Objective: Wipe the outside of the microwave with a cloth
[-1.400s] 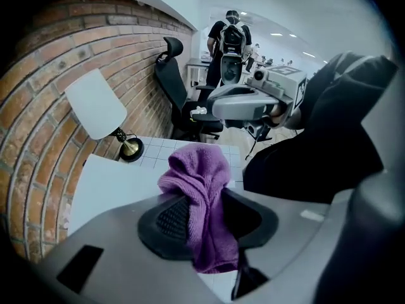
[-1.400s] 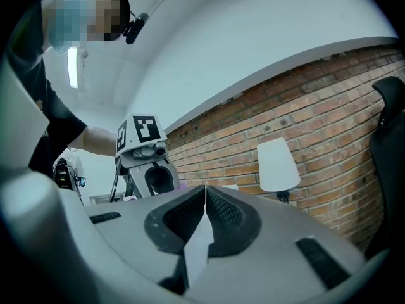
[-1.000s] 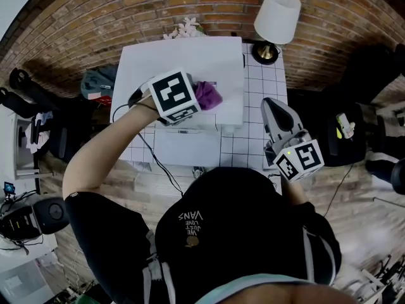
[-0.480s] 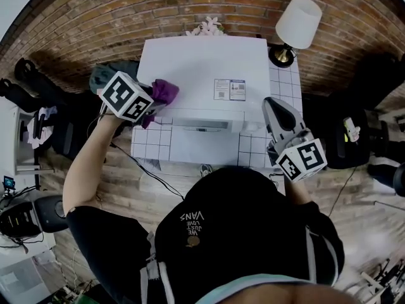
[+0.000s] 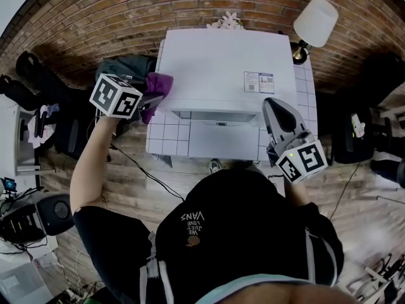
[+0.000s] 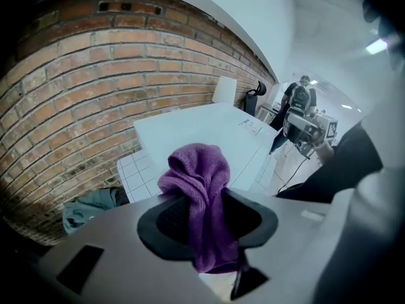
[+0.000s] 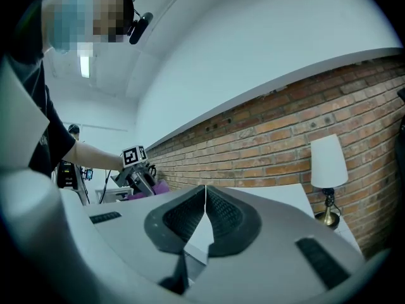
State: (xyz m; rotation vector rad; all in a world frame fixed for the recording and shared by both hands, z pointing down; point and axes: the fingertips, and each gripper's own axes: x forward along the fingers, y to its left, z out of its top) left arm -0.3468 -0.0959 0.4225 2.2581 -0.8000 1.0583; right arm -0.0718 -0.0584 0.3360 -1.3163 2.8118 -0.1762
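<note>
1. The microwave (image 5: 215, 62) stands on the worktop (image 5: 166, 138), with its back toward the brick wall (image 5: 95, 18).
2. Flowers (image 5: 226, 21) sit behind the microwave, between it and the wall.
3. The lamp (image 5: 314, 23) stands on the worktop by the microwave's right rear corner.
4. Two labels (image 5: 259, 82) lie on the microwave's top, toward its right side.
5. The cloth (image 5: 155, 88) is at the microwave's left side, between the jaws of the left gripper (image 5: 147, 100); whether it touches the microwave cannot be told.
6. A bundle of fabric (image 5: 120, 68) lies left of the microwave, beyond the worktop's edge.
7. The right gripper (image 5: 272, 106) is over the microwave's front right corner, well apart from the cloth.
</note>
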